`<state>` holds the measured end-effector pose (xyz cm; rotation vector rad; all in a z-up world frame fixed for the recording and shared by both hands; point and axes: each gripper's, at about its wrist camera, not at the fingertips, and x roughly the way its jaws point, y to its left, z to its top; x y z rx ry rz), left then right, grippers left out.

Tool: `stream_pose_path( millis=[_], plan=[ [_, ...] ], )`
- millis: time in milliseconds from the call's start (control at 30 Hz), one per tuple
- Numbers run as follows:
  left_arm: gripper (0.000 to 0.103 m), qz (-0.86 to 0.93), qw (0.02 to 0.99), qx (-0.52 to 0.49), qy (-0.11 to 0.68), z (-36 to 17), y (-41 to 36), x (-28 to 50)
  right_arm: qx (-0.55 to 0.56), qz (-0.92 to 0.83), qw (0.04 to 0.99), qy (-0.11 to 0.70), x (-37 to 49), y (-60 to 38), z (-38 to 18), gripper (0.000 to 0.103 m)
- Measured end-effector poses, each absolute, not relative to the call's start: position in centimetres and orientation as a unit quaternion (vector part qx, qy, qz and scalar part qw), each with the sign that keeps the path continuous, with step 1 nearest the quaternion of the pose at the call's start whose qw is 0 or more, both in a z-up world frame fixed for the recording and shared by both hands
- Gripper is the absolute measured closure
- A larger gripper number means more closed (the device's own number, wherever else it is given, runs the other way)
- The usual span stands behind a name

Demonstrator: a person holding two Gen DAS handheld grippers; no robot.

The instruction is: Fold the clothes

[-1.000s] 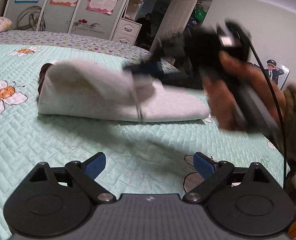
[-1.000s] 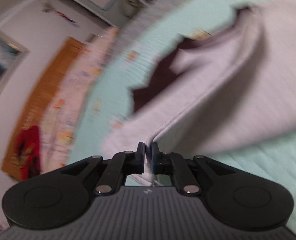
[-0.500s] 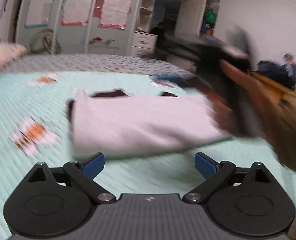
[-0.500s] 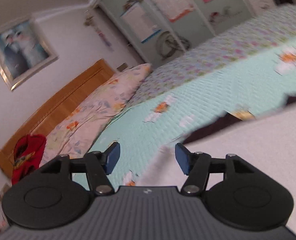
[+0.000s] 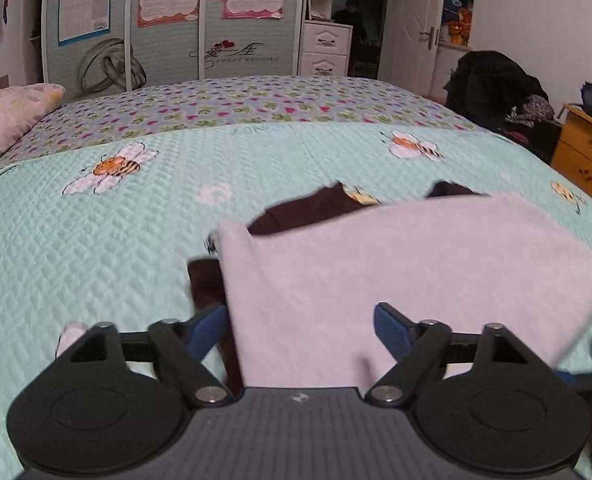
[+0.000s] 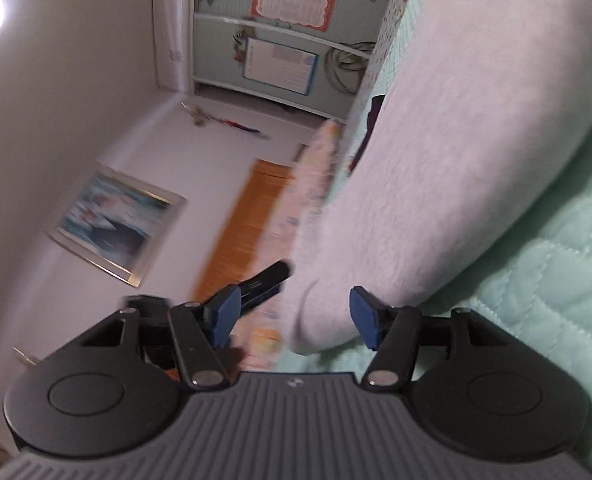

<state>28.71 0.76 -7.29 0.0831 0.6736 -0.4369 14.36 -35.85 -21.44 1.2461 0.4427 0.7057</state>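
Observation:
A folded pale garment [image 5: 416, 272] with dark brown parts [image 5: 304, 212] showing at its far and left edges lies on the mint quilted bedspread [image 5: 116, 240]. My left gripper [image 5: 300, 328] straddles the garment's near left corner. Its jaws are closing, with the cloth between them, and the blue pads do not press on it. In the right wrist view, which is rolled sideways, the garment [image 6: 456, 140] runs away from the camera. Its rounded end sits between the open jaws of my right gripper [image 6: 292, 314]. A black finger of the other gripper [image 6: 268, 276] shows just beyond.
A floral pillow [image 5: 4, 116] lies at the bed's far left. The wardrobe [image 5: 168, 20] stands behind the bed. To the right are a dark pile of clothes [image 5: 492, 84] and a wooden dresser [image 5: 584, 156]. The right wrist view shows a wooden headboard [image 6: 248, 216] and a framed picture [image 6: 112, 224].
The right gripper let go of the raised fold, which dropped flat, then sank to the garment's end and rolled. The left gripper swung in over the garment's corner and its jaws narrowed.

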Motion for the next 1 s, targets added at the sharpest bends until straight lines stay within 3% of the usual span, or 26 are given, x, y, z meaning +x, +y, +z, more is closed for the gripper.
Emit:
stream_pose_path(
  millis=[67,167,233,267,367,567,733,867,1000],
  plan=[
    [0.023,-0.206,0.918,0.036,0.338,-7.7,1.0,30.4,0.563,0.326,0.733,0.198,14.5,-35.9,-21.4,0.041],
    [0.033,-0.192,0.911,0.041,0.363,-8.5,1.0,32.6,0.568,0.333,0.728,0.193,14.8,-36.0,-21.6,0.04],
    [0.047,-0.198,0.902,0.049,0.38,-8.8,0.4,33.8,0.571,0.334,0.725,0.19,15.0,-36.1,-21.6,0.04],
    [0.064,-0.201,0.898,0.053,0.389,-8.9,0.1,34.3,0.57,0.334,0.726,0.19,15.0,-36.1,-21.6,0.04],
    [0.092,-0.19,0.894,0.089,0.397,-8.7,-1.2,35.1,0.57,0.334,0.727,0.189,15.1,-36.1,-21.5,0.04],
    [0.094,-0.179,0.901,0.157,0.363,-6.6,-3.2,34.0,0.571,0.334,0.726,0.19,14.9,-36.1,-21.5,0.04],
    [0.09,-0.171,0.942,0.115,0.265,-2.9,-1.6,32.4,0.568,0.334,0.728,0.19,14.9,-36.0,-21.4,0.04],
    [0.087,-0.143,0.916,0.108,0.359,-7.5,-0.9,36.7,0.568,0.334,0.727,0.19,14.8,-36.1,-21.5,0.04],
    [0.072,-0.126,0.906,0.136,0.38,-9.9,-1.1,37.4,0.571,0.337,0.724,0.189,14.9,-36.2,-21.6,0.04]
  ],
)
